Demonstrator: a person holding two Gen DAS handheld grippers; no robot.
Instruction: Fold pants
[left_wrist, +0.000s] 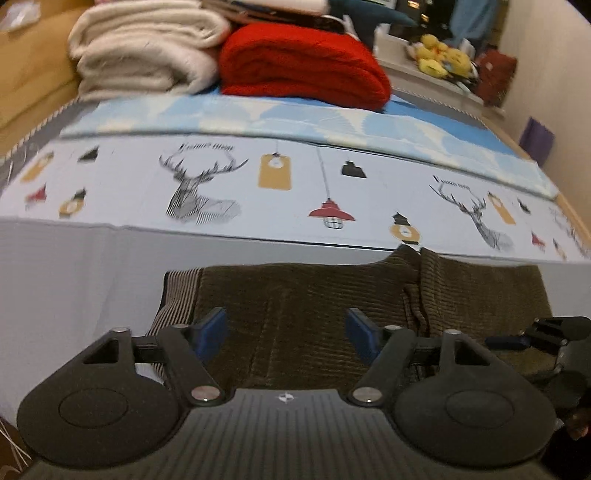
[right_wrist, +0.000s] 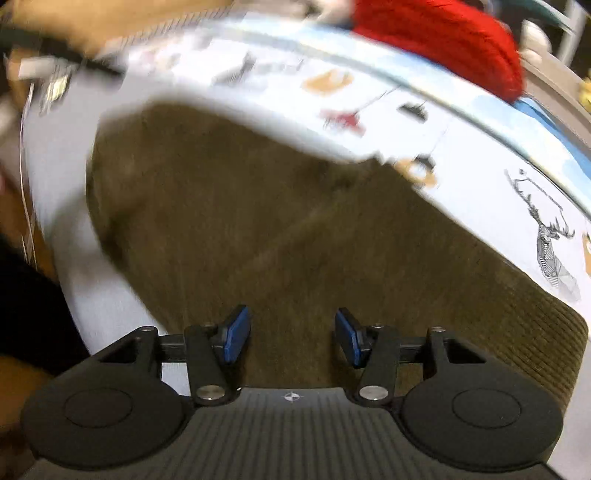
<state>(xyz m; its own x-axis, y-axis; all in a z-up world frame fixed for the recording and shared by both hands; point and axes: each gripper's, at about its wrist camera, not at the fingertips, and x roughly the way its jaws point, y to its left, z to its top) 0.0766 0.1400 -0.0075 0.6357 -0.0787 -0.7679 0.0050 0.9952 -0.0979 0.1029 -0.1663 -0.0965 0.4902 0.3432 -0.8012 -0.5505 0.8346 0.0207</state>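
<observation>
Brown corduroy pants (left_wrist: 332, 314) lie flat on a pale bedsheet (left_wrist: 74, 280) at the bed's near edge, apparently already doubled into a compact block, likely staged for another fold. Left gripper (left_wrist: 286, 334) hovers over them, blue pads spread, nothing between. Right gripper (right_wrist: 291, 336) likewise spread and empty above the cloth. Left view alone shows the striped waistband (left_wrist: 177, 295), the red blanket (left_wrist: 303, 70), the cream blanket (left_wrist: 147, 48). Right view is blurred, but shows the pants' rounded far end.
</observation>
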